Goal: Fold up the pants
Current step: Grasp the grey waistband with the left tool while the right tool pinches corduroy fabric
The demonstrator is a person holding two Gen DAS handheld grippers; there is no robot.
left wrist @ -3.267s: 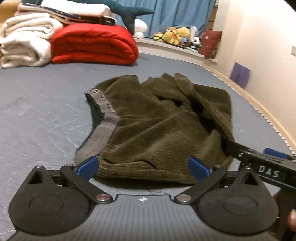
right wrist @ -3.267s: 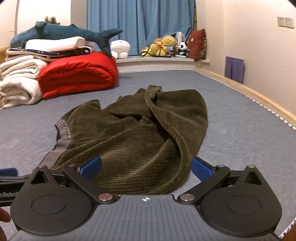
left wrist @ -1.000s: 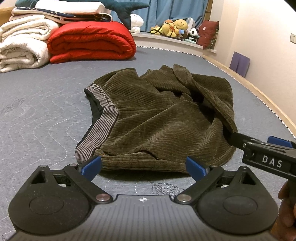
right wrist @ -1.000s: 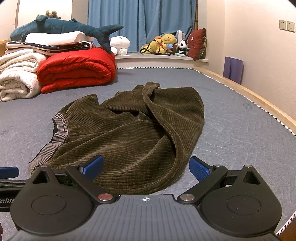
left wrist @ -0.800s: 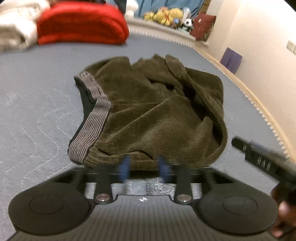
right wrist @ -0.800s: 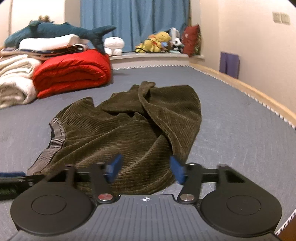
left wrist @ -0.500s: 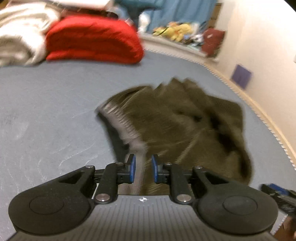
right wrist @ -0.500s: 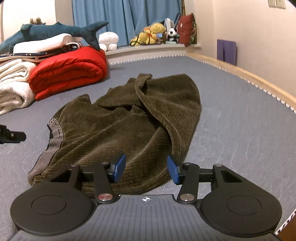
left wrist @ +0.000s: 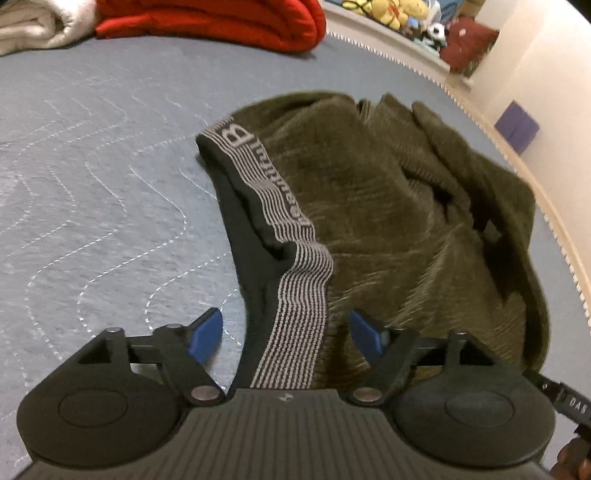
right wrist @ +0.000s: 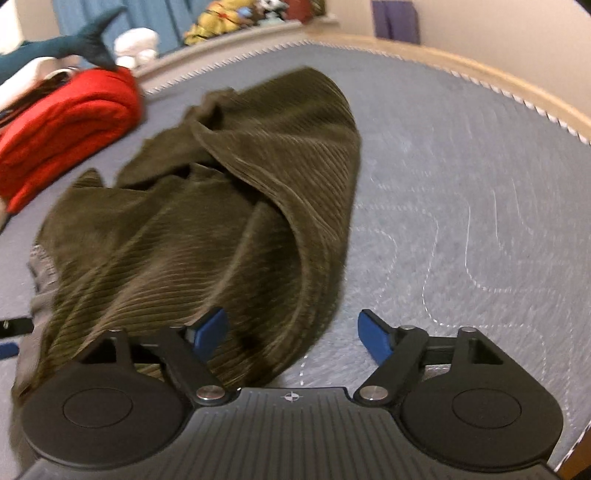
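Olive corduroy pants (left wrist: 406, 206) lie crumpled on the grey quilted mattress (left wrist: 92, 192). Their grey striped waistband (left wrist: 295, 295) runs toward me between the blue pads of my left gripper (left wrist: 286, 334), which is open and straddles the band low over it. In the right wrist view the same pants (right wrist: 221, 221) lie in folds. My right gripper (right wrist: 293, 334) is open over the near right edge of the fabric, its left pad above the cloth and its right pad above bare mattress. The right gripper's tip shows at the lower right of the left wrist view (left wrist: 565, 402).
A rolled red blanket (left wrist: 221, 18) and white towels (left wrist: 33, 26) lie at the far end. Plush toys (right wrist: 229, 22) sit on the window ledge. The mattress's wooden edge (right wrist: 498, 85) runs along the right, by the wall.
Both grippers had closed partway and have opened again. Both moved forward and down over the pants, the left onto the waistband, the right onto the right edge.
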